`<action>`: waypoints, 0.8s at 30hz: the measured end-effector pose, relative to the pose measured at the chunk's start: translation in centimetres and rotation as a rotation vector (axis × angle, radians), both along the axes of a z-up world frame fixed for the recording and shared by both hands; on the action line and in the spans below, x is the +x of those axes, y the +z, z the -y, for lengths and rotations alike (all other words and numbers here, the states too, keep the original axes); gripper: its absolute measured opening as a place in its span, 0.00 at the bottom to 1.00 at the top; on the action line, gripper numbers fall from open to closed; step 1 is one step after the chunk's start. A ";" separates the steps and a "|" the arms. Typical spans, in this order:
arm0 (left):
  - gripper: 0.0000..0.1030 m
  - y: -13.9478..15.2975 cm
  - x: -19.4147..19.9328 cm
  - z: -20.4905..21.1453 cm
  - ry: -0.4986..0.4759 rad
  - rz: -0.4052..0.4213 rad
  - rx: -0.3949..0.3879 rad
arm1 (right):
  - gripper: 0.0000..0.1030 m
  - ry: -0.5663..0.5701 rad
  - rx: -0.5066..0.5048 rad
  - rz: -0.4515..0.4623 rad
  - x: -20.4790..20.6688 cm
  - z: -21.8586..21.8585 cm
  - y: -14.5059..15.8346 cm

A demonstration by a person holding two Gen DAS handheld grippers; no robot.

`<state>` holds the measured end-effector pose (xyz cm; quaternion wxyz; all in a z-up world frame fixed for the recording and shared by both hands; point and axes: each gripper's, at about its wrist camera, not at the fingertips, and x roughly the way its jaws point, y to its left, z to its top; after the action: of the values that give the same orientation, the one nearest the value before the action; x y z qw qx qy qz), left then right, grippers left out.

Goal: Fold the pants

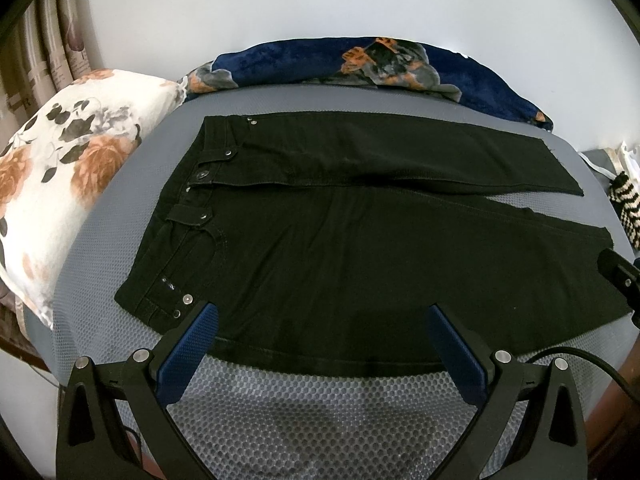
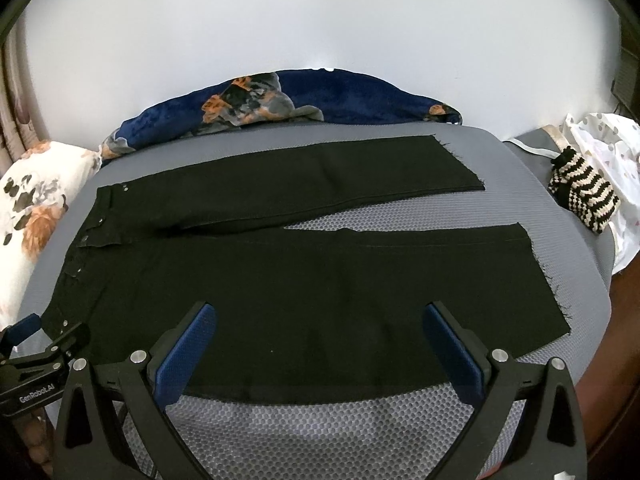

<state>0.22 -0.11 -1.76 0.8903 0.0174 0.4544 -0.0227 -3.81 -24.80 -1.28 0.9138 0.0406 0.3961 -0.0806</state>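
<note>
Grey mesh bedding (image 1: 320,412) carries the black pants (image 1: 340,256), spread flat, waistband at nine o'clock, both legs running to three o'clock. Left gripper (image 1: 322,322) and right gripper (image 2: 320,322) each hang released, fingers wide over the near leg's edge. A floral pillow (image 1: 60,184) lies at nine, a navy blanket (image 2: 340,98) at twelve, a striped knit pouch (image 2: 584,194) at three; its contents are hidden.

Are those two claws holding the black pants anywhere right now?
No. The left gripper and the right gripper are both open above the near edge of the black pants, gripping nothing.
</note>
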 end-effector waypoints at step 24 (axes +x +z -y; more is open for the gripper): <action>1.00 0.2 0.9 -0.1 0.005 0.008 -0.009 | 1.00 -0.002 0.055 0.014 0.9 0.8 0.2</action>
<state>1.08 0.04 -1.53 0.8924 0.0125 0.4505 -0.0226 -2.91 -25.61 -1.05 0.9151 0.0666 0.3915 -0.0704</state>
